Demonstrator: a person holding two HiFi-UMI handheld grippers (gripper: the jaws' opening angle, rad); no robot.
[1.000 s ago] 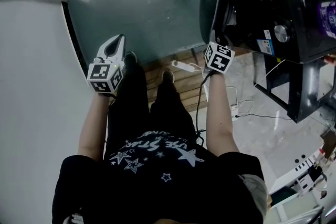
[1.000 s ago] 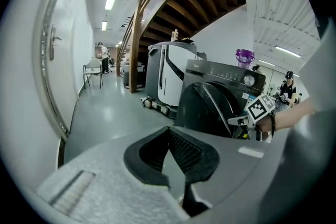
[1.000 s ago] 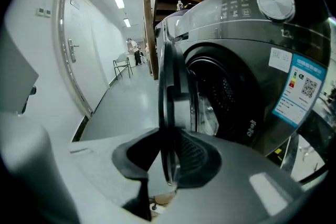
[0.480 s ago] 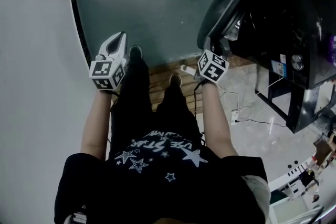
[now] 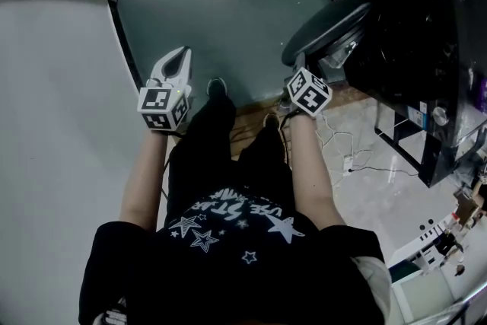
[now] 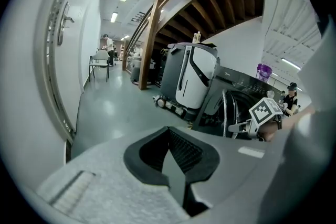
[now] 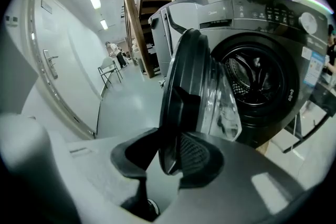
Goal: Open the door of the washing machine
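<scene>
Starting with the head view, the round dark door [image 5: 329,28] of the black front-loading washing machine [image 5: 415,57] is seen swung well out over the grey-green floor [image 5: 221,4]. The right tongs [image 5: 301,71] are held at the door's near rim, and the left tongs [image 5: 181,51] are held well apart from it, over bare floor. A white cable [image 5: 342,152] is trailed across the floor beside the person's feet.

In the left gripper view, the left tongs [image 6: 169,131] are seen clenched tip to tip on nothing; the machine is glimpsed far to the right.

In the right gripper view, the door's rim [image 7: 184,97] is seen standing between the jaws of the right tongs [image 7: 165,157], which have just been easing apart. A gap is left at one pad, so the rim is judged released rather than gripped. The steel drum [image 7: 257,81] is exposed, so the task is judged all but done.

The freed door could be carried further on its hinge and knocked against the legs, or it could drift back if the hinge is sprung. The cable could be caught by a foot.

The hinge and the latch are hidden, the right tongs' tips are covered in the head view, and the print on the control panel cannot be read.
</scene>
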